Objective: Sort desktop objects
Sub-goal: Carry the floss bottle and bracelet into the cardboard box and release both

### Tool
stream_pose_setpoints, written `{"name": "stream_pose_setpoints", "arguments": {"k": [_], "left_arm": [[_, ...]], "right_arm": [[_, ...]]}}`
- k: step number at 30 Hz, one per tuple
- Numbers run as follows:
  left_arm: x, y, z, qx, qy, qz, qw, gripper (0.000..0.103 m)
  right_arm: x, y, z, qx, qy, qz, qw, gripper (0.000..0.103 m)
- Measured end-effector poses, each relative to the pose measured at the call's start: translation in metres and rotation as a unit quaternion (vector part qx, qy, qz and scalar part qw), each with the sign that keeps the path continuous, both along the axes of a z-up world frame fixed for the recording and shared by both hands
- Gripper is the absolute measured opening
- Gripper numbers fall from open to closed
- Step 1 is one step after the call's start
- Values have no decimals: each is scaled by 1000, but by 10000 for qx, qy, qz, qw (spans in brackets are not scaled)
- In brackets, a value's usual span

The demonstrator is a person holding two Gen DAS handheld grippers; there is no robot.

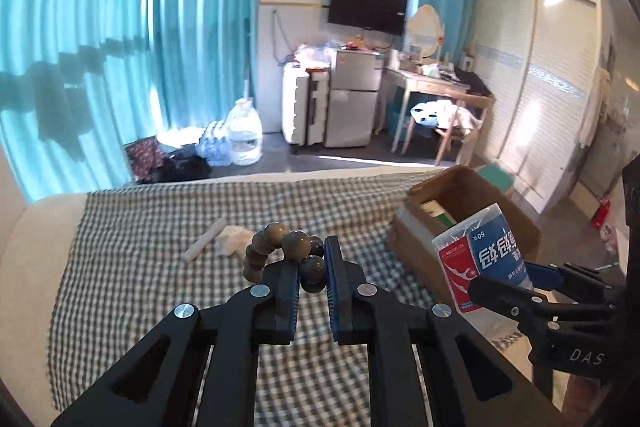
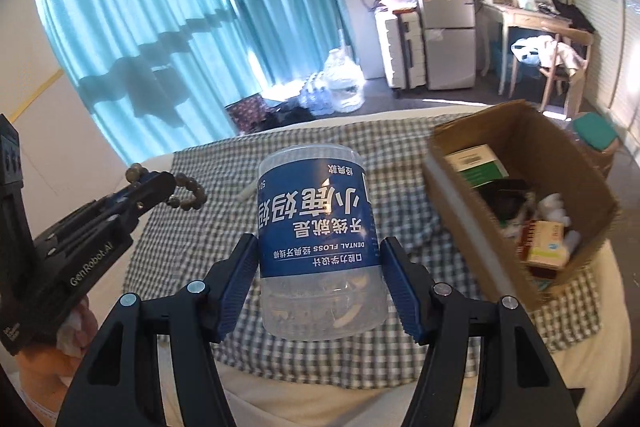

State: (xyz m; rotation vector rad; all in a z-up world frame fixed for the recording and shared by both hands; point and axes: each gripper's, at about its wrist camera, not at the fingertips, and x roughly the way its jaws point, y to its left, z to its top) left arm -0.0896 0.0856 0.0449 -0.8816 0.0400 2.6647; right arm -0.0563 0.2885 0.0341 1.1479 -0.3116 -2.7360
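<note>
The cardboard box (image 2: 520, 187) is taken as the landmark. It stands on the checked cloth (image 2: 304, 347) that covers the worktop, its open top is turned up, and several small packets already lie inside.

The dental floss jar (image 2: 320, 247) is pinched by the right gripper (image 2: 320, 291), one blue pad pressed on each side of its clear wall. The jar is carried off the cloth. The label is read upside down, so the jar is probably held inverted, with its long axis pointing away from the gripper. In the right wrist view the jar lies to the left of the box and nearer to the camera; the near left corner of the box is just beside it.

The bead bracelet (image 1: 280, 251) is pinched by the left gripper (image 1: 312, 279), whose jaws are pressed together on one dark bead while the other beads stand up in a loop above the pads. This gripper is farther to the left of the box than the jar, so the right hand is judged the nearer one to the box.

The coming move seems to turn on this relation: the jar must be carried to the right and a little forward until it is over the opening. A white stick (image 1: 202, 241) and a crumpled tissue (image 1: 234, 245) are left on the cloth, well to the left of the box.
</note>
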Motion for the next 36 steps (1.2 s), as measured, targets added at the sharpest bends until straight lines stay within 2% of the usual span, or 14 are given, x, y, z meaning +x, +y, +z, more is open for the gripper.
{"name": "stream_pose_setpoints", "arguments": {"k": [7,12,17,21,26,27,28,29,30,31,33,36], "left_arm": [[-11,72,9,297,-225,-764,9964,11],[-20,149,9,146,-235,-1355,9904,11],[-39,224,-13,-32,-385,-1829,9824,11],[-54,269,-35,-10,-512,-2067,9771,11],[-71,312,-71,-387,-610,-2135,9743,13],[-73,315,-77,-436,-618,-2087,9750,17],[-76,316,-82,-528,-613,-2008,9763,34],[-78,315,-88,-642,-617,-1908,9776,46],[-80,310,-91,-721,-624,-1752,9799,68],[-85,302,-93,-733,-661,-1662,9811,80],[-88,286,-93,-595,-739,-1512,9839,81],[-88,252,-91,-604,-749,-1216,9879,93]], "right_arm": [[4,77,24,66,104,-551,9984,63],[-7,125,22,280,61,-950,9951,63],[-30,179,1,214,-182,-1444,9891,63],[-46,214,-23,187,-408,-1717,9841,63],[-60,250,-51,67,-716,-1994,9773,63],[-60,253,-53,30,-734,-2022,9766,63],[-60,257,-56,-18,-760,-2064,9755,63],[-61,262,-58,-93,-785,-2128,9739,63],[-61,264,-58,-166,-802,-2160,9730,63],[-60,267,-57,-293,-778,-2167,9727,65],[-56,267,-55,-435,-711,-2197,9720,70],[-49,257,-47,-392,-584,-2237,9721,71]]}}
